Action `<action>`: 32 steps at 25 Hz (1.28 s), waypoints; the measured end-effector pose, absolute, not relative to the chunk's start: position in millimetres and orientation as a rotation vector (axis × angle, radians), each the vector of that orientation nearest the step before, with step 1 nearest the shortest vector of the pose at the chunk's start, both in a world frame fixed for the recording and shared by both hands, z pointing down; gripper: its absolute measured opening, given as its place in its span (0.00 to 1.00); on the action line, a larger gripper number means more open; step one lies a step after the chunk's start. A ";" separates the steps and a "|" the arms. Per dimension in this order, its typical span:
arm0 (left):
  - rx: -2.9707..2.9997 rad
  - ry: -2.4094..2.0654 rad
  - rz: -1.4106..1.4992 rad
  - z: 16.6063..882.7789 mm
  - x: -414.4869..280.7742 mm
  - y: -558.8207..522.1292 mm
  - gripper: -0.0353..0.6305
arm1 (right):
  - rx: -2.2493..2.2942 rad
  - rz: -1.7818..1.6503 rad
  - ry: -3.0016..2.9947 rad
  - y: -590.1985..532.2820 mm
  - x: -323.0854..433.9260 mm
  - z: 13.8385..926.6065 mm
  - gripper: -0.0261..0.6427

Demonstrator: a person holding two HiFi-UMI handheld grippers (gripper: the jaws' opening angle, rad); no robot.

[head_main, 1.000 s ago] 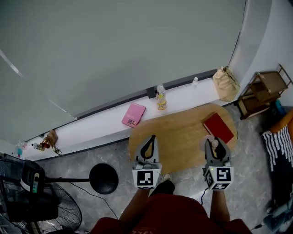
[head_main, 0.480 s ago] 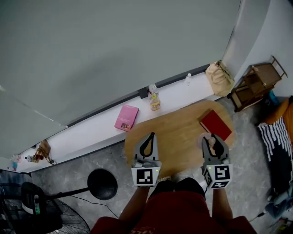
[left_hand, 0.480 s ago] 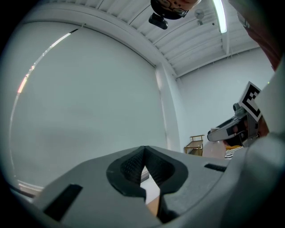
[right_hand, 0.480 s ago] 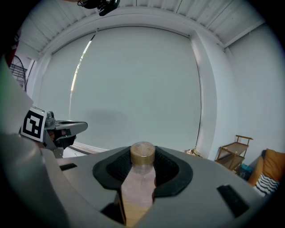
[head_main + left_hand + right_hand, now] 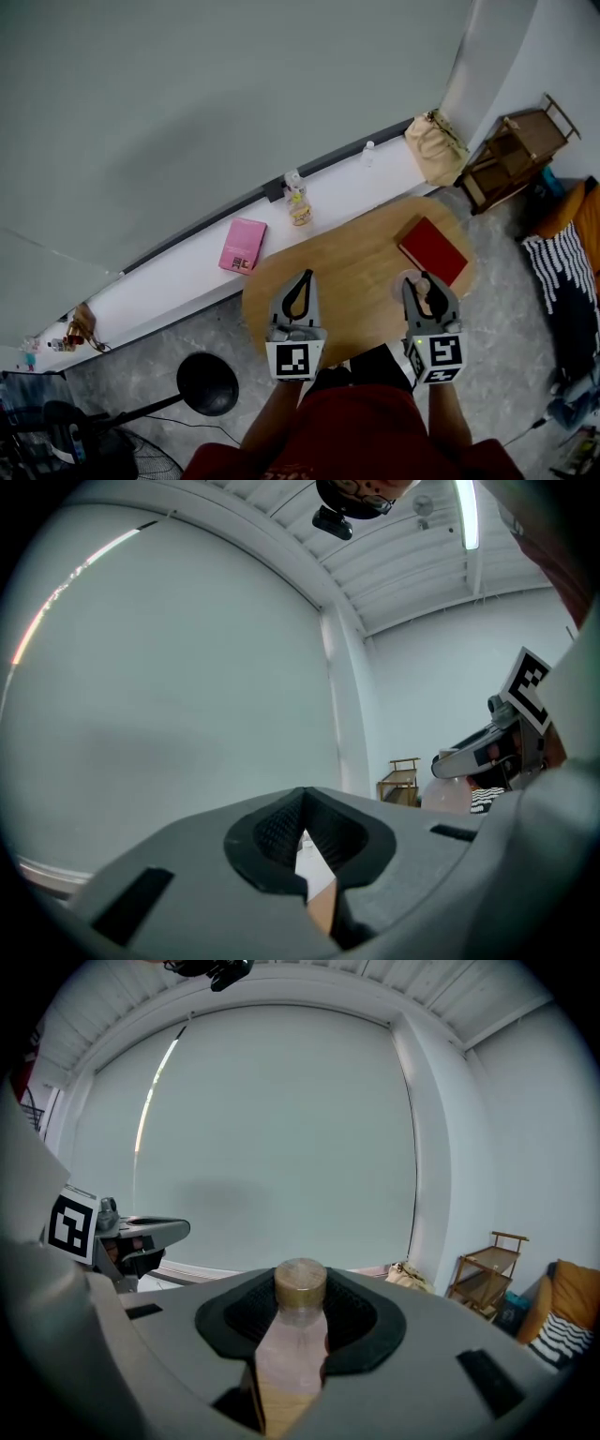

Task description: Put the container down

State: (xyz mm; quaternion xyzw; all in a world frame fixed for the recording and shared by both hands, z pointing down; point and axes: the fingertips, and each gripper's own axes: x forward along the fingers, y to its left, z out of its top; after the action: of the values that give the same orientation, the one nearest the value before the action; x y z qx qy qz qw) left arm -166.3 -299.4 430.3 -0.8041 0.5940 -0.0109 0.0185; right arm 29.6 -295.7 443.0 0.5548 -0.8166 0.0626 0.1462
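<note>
the right gripper (image 5: 298, 1321) was closed on the container (image 5: 292, 1363), a pale clear jar gripped by its body, with its wooden lid (image 5: 301, 1288) showing at the jaw tips. the left gripper (image 5: 302, 829) was seen with its jaws together and nothing between them. the container was held over the near part of the table (image 5: 352, 272), seemingly not yet resting on it. the step in hand was judged to be the lowering. a bare patch of wood clear of the red book (image 5: 432, 249) would be called for, with the jaws eased apart once the base was seated. the oval table was set beside a white ledge (image 5: 169, 291), where a pink book (image 5: 242, 246) was laid, under a grey wall.
</note>
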 end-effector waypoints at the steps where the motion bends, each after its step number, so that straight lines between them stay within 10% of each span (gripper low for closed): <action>1: -2.496 1.833 -0.043 432.1 -161.9 -303.9 0.06 | 1.598 0.191 -2.346 -298.9 33.8 446.7 0.24; 32: -2.763 1.980 -0.499 608.4 -94.5 -408.3 0.06 | 1.256 0.597 -2.135 -414.5 69.0 704.8 0.24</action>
State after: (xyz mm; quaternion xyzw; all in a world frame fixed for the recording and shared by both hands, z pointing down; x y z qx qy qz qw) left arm -94.5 -408.3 608.4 -0.7955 0.5701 -0.1438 -0.1466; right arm 69.0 -414.5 704.8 0.4714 -0.8012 0.2241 0.2925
